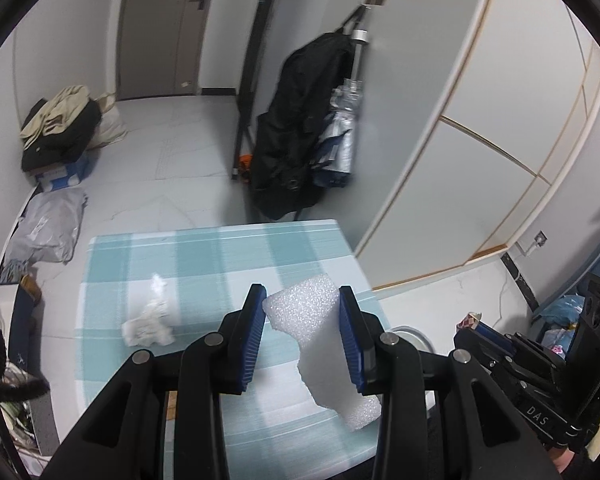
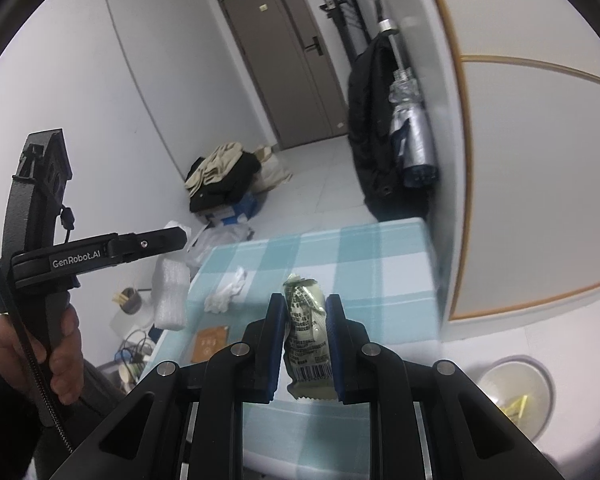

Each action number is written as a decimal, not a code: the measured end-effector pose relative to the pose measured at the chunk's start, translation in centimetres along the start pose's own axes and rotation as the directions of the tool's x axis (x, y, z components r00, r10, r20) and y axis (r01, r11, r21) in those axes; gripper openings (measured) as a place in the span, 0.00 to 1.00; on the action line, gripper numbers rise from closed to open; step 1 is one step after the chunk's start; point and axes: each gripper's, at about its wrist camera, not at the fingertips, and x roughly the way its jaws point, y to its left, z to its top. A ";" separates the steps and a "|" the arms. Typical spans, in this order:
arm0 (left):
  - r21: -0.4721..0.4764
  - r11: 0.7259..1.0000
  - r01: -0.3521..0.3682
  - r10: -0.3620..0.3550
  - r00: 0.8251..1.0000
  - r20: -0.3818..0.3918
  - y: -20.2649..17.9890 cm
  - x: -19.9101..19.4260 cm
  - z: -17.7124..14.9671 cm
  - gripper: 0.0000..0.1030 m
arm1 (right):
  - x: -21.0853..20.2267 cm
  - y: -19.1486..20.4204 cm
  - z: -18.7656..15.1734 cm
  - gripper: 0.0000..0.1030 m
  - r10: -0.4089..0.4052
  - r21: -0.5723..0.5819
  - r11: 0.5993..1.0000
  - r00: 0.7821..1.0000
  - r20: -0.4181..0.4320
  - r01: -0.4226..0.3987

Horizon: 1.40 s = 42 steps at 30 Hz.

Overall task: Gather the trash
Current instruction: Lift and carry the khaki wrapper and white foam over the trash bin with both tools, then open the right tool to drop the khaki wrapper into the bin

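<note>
Above a small table (image 1: 204,248) covered in a pale blue and white checked cloth, I hold a pair of black tongs with blue pads in each hand. My left tongs (image 1: 302,334) are closed on a piece of white foam (image 1: 320,340); the foam is pinched between both pads, its rough top sticking out past the tips and its lower end hanging down toward me. In the right view the same foam (image 2: 171,296) shows to the left of the table, hanging below the left tongs, whose black body reads "GenRobot.AI", with my left hand (image 2: 32,356) wrapped round the handle. My right tongs (image 2: 304,334) are closed on a green wrapper (image 2: 308,336), held upright between the pads, with printed text and a barcode facing me. On the cloth, to the left of both tongs, lies a crumpled white tissue (image 1: 150,320), apart from everything else. A small brown card (image 2: 209,344) lies flat near the table's near left edge. On the floor to the right of the table stands a round white bin (image 2: 540,376) with something yellow inside. Farther back, a black coat (image 1: 296,132) and a folded umbrella (image 1: 340,136) hang on the wall, and a heap of clothes (image 1: 60,124) sits on a box by the far wall.
</note>
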 end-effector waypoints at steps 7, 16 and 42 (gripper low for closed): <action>0.064 0.996 0.057 -0.057 0.998 -0.015 -4.5 1.5 1.0 0.30 | -2.9 -3.8 1.0 0.19 -0.051 0.042 0.998 0.997 0.055 0.049; 0.153 0.976 0.154 -0.144 0.987 -0.078 -11.2 5.3 1.7 0.30 | -6.7 -9.8 0.9 0.19 -0.138 0.124 0.984 0.986 0.094 0.125; 0.204 0.923 0.325 -0.233 0.897 -0.377 -22.4 19.9 -1.6 0.30 | -6.7 -26.8 -5.8 0.19 -0.307 0.416 0.854 0.948 -0.083 0.313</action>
